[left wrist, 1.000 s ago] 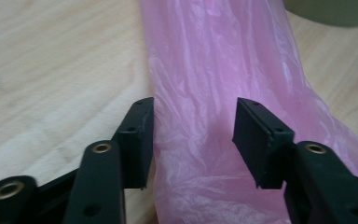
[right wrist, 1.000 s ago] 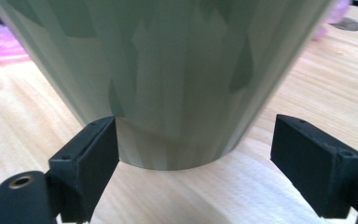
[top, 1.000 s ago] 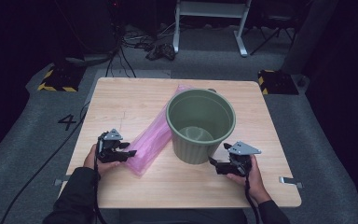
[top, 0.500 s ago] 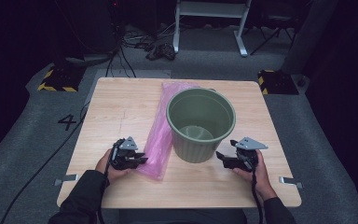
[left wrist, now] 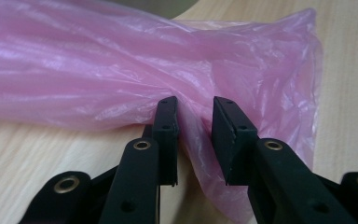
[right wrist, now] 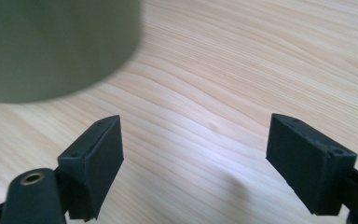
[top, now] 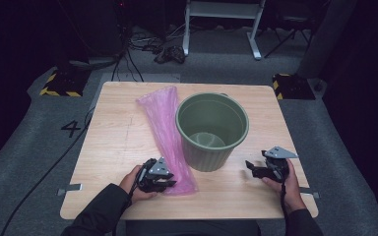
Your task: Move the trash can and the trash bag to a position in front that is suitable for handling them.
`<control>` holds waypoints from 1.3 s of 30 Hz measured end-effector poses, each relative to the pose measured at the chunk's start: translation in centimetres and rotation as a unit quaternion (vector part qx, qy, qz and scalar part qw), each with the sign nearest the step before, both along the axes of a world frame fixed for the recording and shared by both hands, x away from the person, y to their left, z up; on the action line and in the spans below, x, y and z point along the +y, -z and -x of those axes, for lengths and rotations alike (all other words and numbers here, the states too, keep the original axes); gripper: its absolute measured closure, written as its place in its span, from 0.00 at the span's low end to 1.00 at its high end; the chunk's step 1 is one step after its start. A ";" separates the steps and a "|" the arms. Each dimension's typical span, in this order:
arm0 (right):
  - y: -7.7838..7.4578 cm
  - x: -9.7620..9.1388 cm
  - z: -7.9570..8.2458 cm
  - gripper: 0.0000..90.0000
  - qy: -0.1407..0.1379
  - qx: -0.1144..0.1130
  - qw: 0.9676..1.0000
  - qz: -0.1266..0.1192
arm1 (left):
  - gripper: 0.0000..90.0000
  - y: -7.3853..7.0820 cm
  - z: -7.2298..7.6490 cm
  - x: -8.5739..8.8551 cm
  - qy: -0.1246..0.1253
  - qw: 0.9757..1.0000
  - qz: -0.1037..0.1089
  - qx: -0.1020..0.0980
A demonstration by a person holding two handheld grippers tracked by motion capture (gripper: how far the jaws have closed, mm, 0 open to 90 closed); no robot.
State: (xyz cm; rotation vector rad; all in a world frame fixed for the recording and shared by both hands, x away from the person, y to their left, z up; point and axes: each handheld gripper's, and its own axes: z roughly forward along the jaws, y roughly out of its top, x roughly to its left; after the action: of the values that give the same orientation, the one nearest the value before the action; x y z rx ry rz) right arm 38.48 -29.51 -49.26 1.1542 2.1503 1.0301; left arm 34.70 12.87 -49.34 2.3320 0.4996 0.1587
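Jaws of left gripper (left wrist: 193, 135) pinch pink bag (top: 165, 135), lying lengthwise away beside bucket (top: 212, 130).

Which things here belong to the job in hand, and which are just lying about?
In the job: pink plastic bag, gathered between the left gripper jaws; green bucket; right gripper, open beside the bucket.

Lying about: cables, metal stand, hazard-striped blocks on the floor.

The bag (left wrist: 121, 70) is thin pink plastic film, translucent, crinkled and faintly glossy. The bucket (top: 211, 130) looks like matt olive-green plastic with a ribbed wall. The tabletop (right wrist: 242, 70) is pale wood with a smooth, visible grain. The fingers (left wrist: 168, 135) are matt black.
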 end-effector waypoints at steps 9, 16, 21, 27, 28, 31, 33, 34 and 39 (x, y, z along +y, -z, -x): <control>0.2 -1.7 -0.1 0.21 0.018 0.009 1.000 -0.010 | 0.73 -0.1 1.4 -2.5 0.042 0.999 -0.005 -0.002; 0.4 -1.7 -0.1 0.21 0.014 0.014 1.000 -0.009 | 0.43 -0.9 1.8 -2.3 0.032 0.999 0.010 -0.015; 0.4 -1.7 0.0 0.21 0.014 0.013 1.000 -0.006 | 0.30 -1.9 1.5 0.0 -0.029 0.998 0.047 -0.016; 0.3 -1.9 0.0 0.21 0.018 0.011 1.000 -0.008 | 0.19 -3.3 1.1 2.8 -0.091 0.992 0.072 -0.046; 0.3 -1.9 0.0 0.21 0.018 0.011 1.000 -0.007 | 0.19 -3.4 0.9 3.1 -0.102 0.991 0.076 -0.051; 0.3 -1.8 0.0 0.21 0.017 0.010 1.000 -0.005 | 0.19 -3.9 -0.6 4.5 -0.147 0.984 0.084 -0.063; 0.4 -1.7 0.0 0.21 0.017 0.012 1.000 0.000 | 0.18 -3.9 -1.5 5.2 -0.167 0.980 0.085 -0.067; 0.4 -1.7 0.0 0.21 0.017 0.012 1.000 0.001 | 0.17 -4.0 -2.3 5.6 -0.187 0.976 0.081 -0.071; 0.5 -1.7 0.0 0.21 0.016 0.011 1.000 0.005 | 0.17 -3.6 -4.4 6.6 -0.223 0.970 0.074 -0.070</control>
State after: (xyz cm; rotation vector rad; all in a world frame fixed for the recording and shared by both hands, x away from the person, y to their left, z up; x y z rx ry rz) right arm 38.45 -31.20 -49.74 1.1965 2.1454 0.9968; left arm 39.06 19.50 -45.76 2.0149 0.9244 0.4772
